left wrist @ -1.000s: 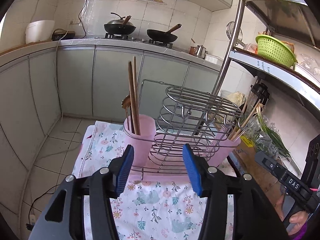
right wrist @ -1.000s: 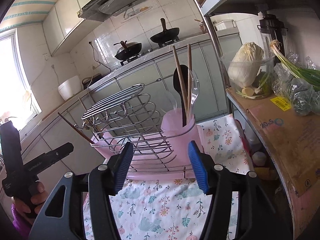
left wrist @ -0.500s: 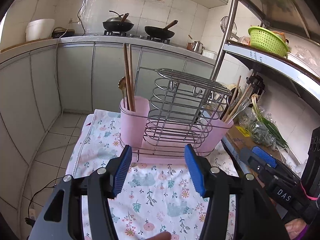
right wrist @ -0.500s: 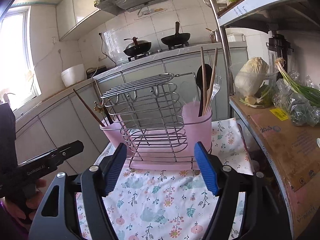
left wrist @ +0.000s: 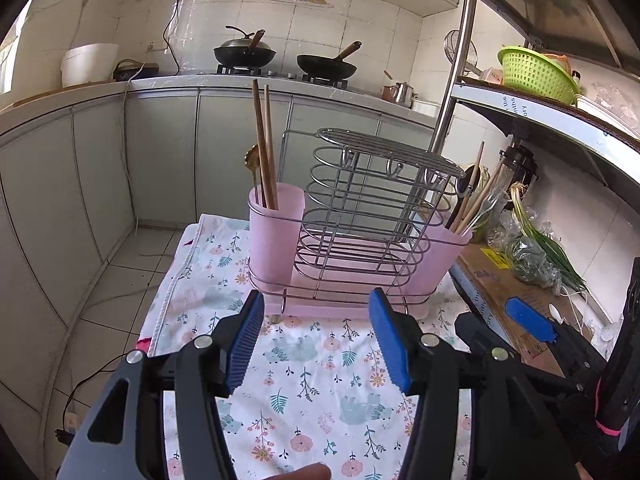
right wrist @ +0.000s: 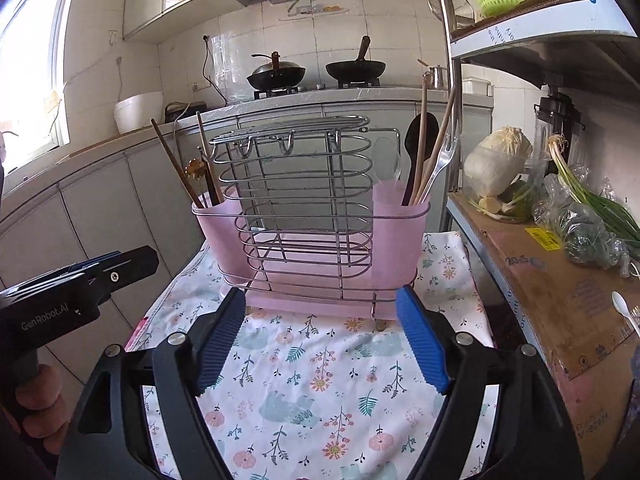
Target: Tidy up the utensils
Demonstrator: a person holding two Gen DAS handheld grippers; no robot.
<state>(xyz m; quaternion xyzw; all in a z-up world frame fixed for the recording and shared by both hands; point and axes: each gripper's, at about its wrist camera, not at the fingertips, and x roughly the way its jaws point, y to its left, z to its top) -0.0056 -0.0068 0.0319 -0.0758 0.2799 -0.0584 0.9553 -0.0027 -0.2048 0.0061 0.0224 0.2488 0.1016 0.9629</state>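
Note:
A wire utensil rack [left wrist: 372, 216] [right wrist: 304, 208] stands on a floral cloth [left wrist: 316, 364] [right wrist: 320, 380], with a pink cup at each end. The left pink cup [left wrist: 276, 232] [right wrist: 220, 228] holds wooden chopsticks [left wrist: 264, 144] and a spoon. The right pink cup [left wrist: 436, 256] [right wrist: 400, 224] holds a black ladle [right wrist: 420, 136], chopsticks and a clear fork [right wrist: 444, 160]. My left gripper [left wrist: 316, 340] is open and empty, in front of the rack. My right gripper [right wrist: 320, 336] is open and empty, also in front of it. Each gripper shows in the other's view.
A metal shelf unit [right wrist: 540, 40] stands to the right with a green basket [left wrist: 536, 74], cabbage [right wrist: 496, 164], green onions [right wrist: 592, 196] and a cardboard sheet [right wrist: 560, 280]. A white spoon [right wrist: 624, 308] lies on the cardboard. Counter with two woks [left wrist: 244, 54] lies behind.
Both grippers have pulled back from the rack and levelled out, so it looks smaller and more cloth shows. Both stay open and empty.

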